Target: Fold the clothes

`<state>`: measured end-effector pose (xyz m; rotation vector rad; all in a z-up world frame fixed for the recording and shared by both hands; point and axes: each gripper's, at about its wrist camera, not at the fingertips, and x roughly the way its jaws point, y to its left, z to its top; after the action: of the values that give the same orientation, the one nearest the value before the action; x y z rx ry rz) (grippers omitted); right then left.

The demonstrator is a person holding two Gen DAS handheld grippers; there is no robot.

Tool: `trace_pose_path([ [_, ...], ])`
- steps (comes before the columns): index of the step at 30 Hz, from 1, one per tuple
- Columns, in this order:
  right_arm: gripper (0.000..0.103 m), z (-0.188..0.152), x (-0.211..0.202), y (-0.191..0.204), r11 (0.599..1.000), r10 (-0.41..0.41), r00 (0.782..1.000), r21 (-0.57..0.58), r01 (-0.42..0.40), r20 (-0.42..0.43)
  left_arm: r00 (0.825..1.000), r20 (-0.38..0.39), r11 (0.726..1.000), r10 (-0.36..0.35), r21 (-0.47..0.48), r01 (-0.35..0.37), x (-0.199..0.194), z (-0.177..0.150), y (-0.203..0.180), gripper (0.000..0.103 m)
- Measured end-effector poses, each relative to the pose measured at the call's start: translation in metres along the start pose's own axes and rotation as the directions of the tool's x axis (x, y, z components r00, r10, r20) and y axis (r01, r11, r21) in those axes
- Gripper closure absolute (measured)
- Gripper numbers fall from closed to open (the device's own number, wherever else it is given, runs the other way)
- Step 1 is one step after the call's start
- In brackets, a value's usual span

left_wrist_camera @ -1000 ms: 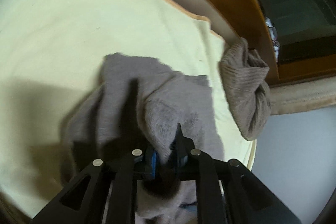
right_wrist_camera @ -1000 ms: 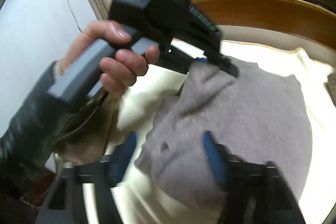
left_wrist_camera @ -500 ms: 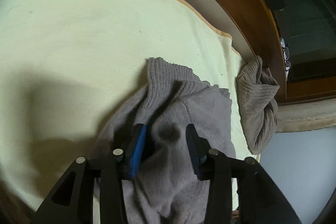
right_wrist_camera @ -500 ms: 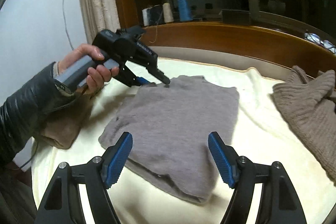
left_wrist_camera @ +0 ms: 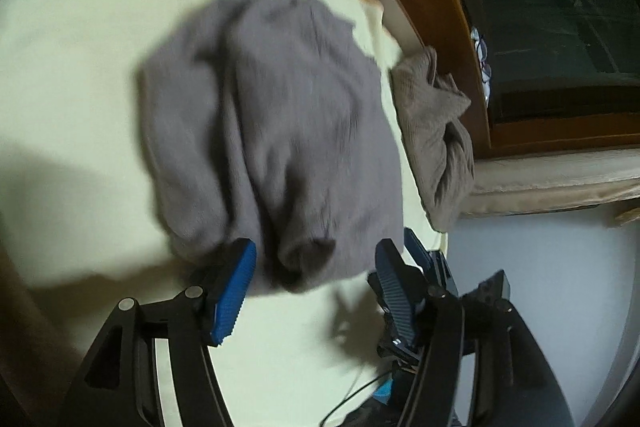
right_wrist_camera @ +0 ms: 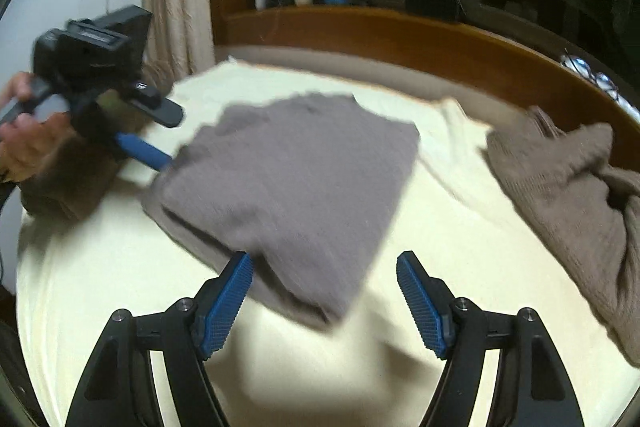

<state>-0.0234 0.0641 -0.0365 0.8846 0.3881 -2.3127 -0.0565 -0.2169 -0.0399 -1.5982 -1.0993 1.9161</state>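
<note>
- Left gripper [left_wrist_camera: 316, 283]: jaws opening, holding nothing, sweater's near edge lying between them.
- Right gripper [right_wrist_camera: 326, 301]: jaws standing wide apart, gripping nothing.
- Grey sweater [right_wrist_camera: 292, 179]: lying folded on the cream sheet [right_wrist_camera: 460, 267].
- No legible writing.

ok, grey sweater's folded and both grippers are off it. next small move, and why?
Probably swing the right gripper toward the crumpled brown knit sweater. The grey sweater lies folded flat on the cream blanket; the right jaws are open and empty, the left gripper is opening with nothing gripped, and the brown one is unfolded.
</note>
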Motion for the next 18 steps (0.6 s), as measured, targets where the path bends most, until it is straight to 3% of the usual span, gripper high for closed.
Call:
trace_pose_path([
  [5,0.027,-0.006,-0.003,0.006,0.997,-0.052,0.999,-0.064,0.051,-0.013,0.999,0.013,0.996,-0.052,-0.066,0.053,0.023,-0.002,-0.001,0.03],
  [7,0.027,-0.005,0.0,0.008,0.991,-0.092,0.996,-0.094,0.089,-0.018,0.997,0.038,0.994,-0.06,-0.088,0.063,0.027,-0.002,-0.001,0.025],
  [11,0.027,0.003,0.015,0.006,0.989,-0.117,0.992,-0.101,0.112,-0.045,0.992,0.101,0.988,-0.081,-0.125,0.094,0.032,-0.003,-0.001,0.025],
  [13,0.027,0.006,0.02,0.004,0.989,-0.116,0.992,-0.101,0.111,-0.047,0.989,0.134,0.988,-0.066,-0.129,0.083,0.033,-0.002,0.001,0.042],
  [14,0.027,0.007,0.02,0.005,0.988,-0.116,0.992,-0.103,0.111,-0.044,0.989,0.138,0.99,-0.051,-0.124,0.069,0.032,-0.002,0.003,0.074],
  [15,0.027,0.008,0.02,0.005,0.988,-0.116,0.992,-0.105,0.111,-0.041,0.99,0.138,0.992,-0.035,-0.116,0.051,0.031,-0.002,0.004,0.082],
  [18,0.027,0.007,0.018,0.006,0.991,-0.088,0.995,-0.103,0.083,-0.04,0.985,0.172,0.996,0.005,-0.088,0.01,0.017,-0.009,0.01,0.086],
])
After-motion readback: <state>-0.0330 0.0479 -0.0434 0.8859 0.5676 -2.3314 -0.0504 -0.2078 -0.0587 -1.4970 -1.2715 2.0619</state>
